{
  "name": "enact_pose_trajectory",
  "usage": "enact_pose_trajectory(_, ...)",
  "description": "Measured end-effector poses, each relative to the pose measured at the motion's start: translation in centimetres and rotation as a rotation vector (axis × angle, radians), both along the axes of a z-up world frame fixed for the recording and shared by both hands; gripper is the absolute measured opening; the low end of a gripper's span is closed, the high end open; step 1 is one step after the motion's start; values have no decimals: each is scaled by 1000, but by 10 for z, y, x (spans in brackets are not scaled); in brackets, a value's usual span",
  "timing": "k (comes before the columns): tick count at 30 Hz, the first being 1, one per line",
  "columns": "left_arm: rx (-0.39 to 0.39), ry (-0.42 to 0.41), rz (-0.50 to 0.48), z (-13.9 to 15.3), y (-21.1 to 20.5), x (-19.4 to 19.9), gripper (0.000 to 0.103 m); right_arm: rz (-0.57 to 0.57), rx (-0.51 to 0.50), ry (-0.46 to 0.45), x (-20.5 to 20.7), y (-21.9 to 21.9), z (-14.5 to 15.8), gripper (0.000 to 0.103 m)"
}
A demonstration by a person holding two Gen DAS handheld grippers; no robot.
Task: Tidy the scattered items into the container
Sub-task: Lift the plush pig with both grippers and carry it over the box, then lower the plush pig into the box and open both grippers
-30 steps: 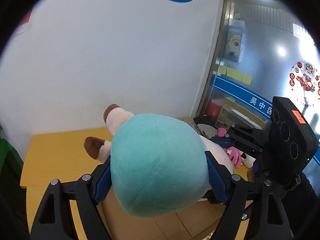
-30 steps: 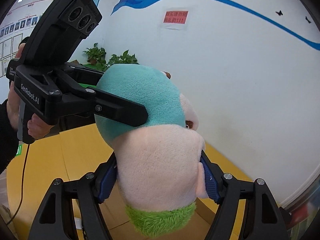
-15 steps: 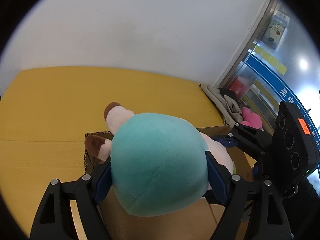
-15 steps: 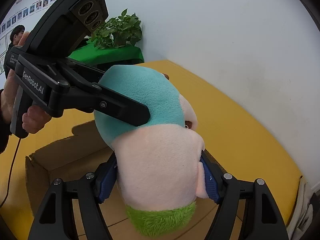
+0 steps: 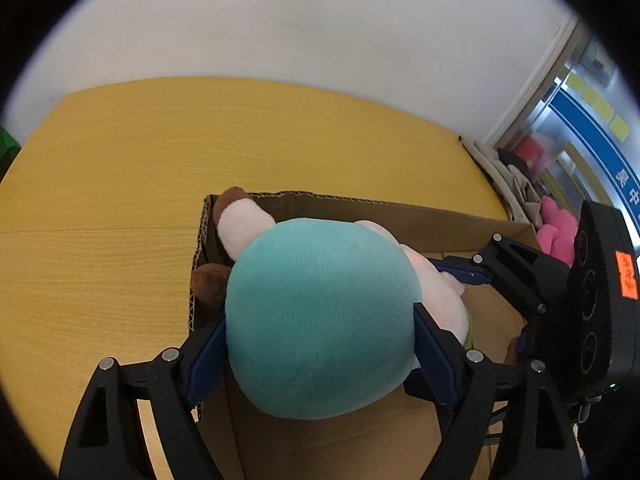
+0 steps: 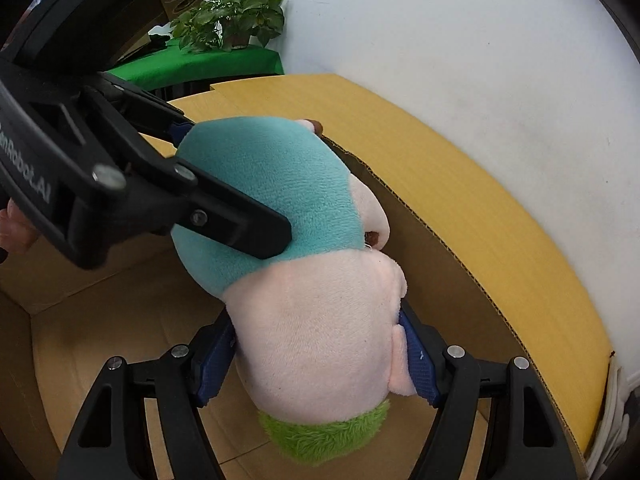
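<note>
A plush toy (image 5: 316, 280) with a teal body, pink head, brown-tipped feet and a green tuft hangs in the mouth of an open cardboard box (image 5: 360, 202). My left gripper (image 5: 320, 320) clamps its teal body from both sides. Its jaws are opening slightly, and the pads still press the fabric. My right gripper (image 6: 316, 328) is shut on the pink head of the plush toy (image 6: 320, 340). In the right wrist view, one of the left gripper's fingers (image 6: 240, 220) lies across the teal part. The feet reach the box's far corner.
The box (image 6: 440, 248) stands on a yellow wooden table (image 5: 120, 160) against a white wall. A pink plush (image 5: 556, 232) and folded cloth (image 5: 512, 176) lie past the table's right end. A potted plant (image 6: 232, 20) sits on a green-covered stand behind.
Both grippers have come down together with the plush toy, from high in front of the wall to the open box's mouth. The grip on it looks the same.
</note>
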State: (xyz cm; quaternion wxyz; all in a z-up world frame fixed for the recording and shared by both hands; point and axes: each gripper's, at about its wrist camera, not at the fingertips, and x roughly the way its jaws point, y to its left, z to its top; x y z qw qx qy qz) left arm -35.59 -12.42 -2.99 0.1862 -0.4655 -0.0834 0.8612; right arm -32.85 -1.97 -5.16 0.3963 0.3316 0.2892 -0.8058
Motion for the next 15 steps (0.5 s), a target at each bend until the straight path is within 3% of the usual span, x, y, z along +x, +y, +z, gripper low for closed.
enact_pose_trajectory(7,-2,78,49,32,-12,29,84,-46,9,35,5,15,0,81)
enact_pose_trajectory(12,-59,104,-4,38,-11,76,84,-55,49,93,16,15,-4,94)
enact_pose_trajectory(15,-62,96,-44,32,-11,108,84,-81,48,95,18,10,-3,95)
